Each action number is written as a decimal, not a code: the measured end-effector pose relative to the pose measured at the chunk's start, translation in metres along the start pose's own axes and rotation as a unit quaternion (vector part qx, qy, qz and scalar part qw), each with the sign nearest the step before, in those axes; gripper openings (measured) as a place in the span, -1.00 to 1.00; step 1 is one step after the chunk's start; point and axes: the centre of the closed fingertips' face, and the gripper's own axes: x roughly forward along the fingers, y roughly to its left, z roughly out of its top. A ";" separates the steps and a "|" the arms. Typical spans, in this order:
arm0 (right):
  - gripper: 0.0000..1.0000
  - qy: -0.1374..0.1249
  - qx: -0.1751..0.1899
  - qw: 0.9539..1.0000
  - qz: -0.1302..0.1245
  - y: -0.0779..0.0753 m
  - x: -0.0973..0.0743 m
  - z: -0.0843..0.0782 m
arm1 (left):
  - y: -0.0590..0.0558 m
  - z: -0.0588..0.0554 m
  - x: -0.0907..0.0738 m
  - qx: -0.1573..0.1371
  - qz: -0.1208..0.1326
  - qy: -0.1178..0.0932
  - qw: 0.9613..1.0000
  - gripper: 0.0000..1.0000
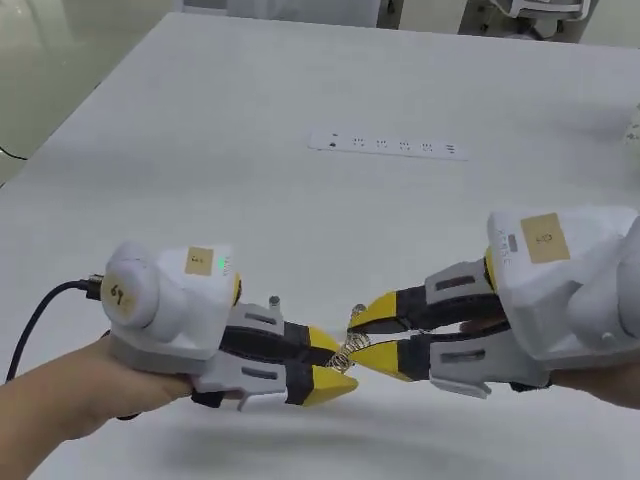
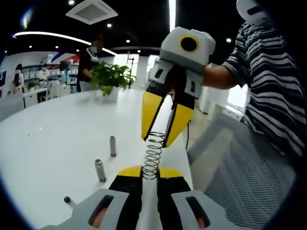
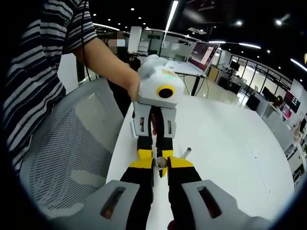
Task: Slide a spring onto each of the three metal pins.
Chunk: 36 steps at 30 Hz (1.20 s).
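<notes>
Grippers meet tip to tip low over the white table (image 1: 300, 200) in the head view, the left gripper (image 1: 335, 372) coming in from the left and the right gripper (image 1: 360, 338) from the right. The spring (image 1: 346, 357) bridges the small gap between their yellow tips. A power strip (image 1: 388, 146) lies well beyond them.

In the left gripper view, the left gripper's jaws are drawn almost together and pinch the near end of the spring, which runs straight ahead into the right gripper's tips. Those tips stand slightly apart, one on each side of the spring's far end; whether they press on it cannot be told. Three pins (image 2: 99, 169) stand upright on the table to the left, apart from the spring and bare. A plant (image 2: 111, 76) sits farther back.

In the right gripper view, the spring shows end-on between that gripper's narrowly parted tips, with the left gripper directly opposite. One pin (image 3: 186, 153) stands just to the right. A mesh chair (image 3: 72, 143) is at the left.
</notes>
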 end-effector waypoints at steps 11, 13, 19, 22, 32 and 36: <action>-0.85 -0.005 -0.020 1.000 -0.008 0.002 0.007 0.008 | -0.001 0.002 0.004 0.005 -0.002 0.004 1.000 -0.95; -0.85 -0.007 -0.019 1.000 -0.010 0.001 0.007 0.008 | -0.001 0.003 0.004 0.005 -0.002 0.005 1.000 -0.95; -0.86 -0.011 -0.016 1.000 -0.014 0.001 0.007 0.008 | -0.001 0.002 0.003 0.001 -0.001 0.008 1.000 -0.94; -0.86 -0.011 -0.012 1.000 -0.013 0.002 0.006 0.007 | -0.001 0.001 0.002 -0.001 -0.002 0.011 1.000 -0.94; -0.86 -0.009 -0.018 1.000 -0.013 0.001 0.006 0.009 | -0.001 0.002 0.001 -0.004 0.001 0.009 1.000 -0.93; -0.86 -0.007 -0.019 1.000 -0.012 0.002 0.007 0.009 | -0.002 0.000 0.001 -0.009 0.000 0.009 1.000 -0.93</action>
